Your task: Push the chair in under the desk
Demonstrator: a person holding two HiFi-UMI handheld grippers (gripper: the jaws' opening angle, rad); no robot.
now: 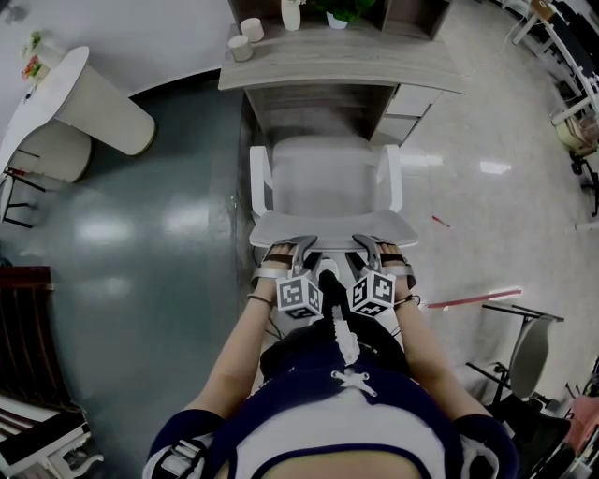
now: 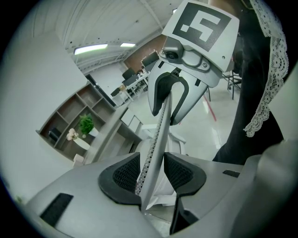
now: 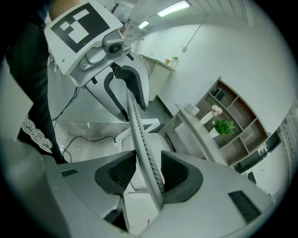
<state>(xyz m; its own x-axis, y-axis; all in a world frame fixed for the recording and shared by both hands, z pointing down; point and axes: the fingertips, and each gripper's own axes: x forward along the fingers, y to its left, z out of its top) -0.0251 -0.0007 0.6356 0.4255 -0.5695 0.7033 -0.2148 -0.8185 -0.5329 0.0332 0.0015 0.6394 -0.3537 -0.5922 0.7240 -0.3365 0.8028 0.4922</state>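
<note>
The left gripper [image 2: 152, 175] sits astride the top edge of the chair's backrest [image 2: 160, 132], jaws apart, with the thin mesh-lined rim running between the two black pads [image 2: 123, 174]. The rim leans against one pad. A sliver of light seems to show beside the other, so the jaws look set around the rim rather than clamped on it, though the wide-angle view makes that hard to judge. The right gripper [image 3: 143, 173] straddles the same rim just beside it. Its jaws are likewise apart, and the rim lies slantwise between its pads [image 3: 176, 171] with the seat visible through the gap. Both grippers point forward and down, side by side near the middle of the backrest, and a forearm [image 1: 245, 348] reaches back from each to the person's body.

Beyond the grippers, the chair [image 1: 323, 182] faces the desk [image 1: 342, 67]. Its pale seat is flanked by two white armrests [image 1: 259, 178], and the front of the seat is at the mouth of the knee opening. Most of the seat is out in front of the desk edge. A drawer unit [image 1: 404, 110] stands under the desk's right side. On the desktop are two cups [image 1: 241, 47] at the left and a potted plant [image 1: 339, 11] at the back. The floor [image 1: 140, 234] around the chair is glossy.
</note>
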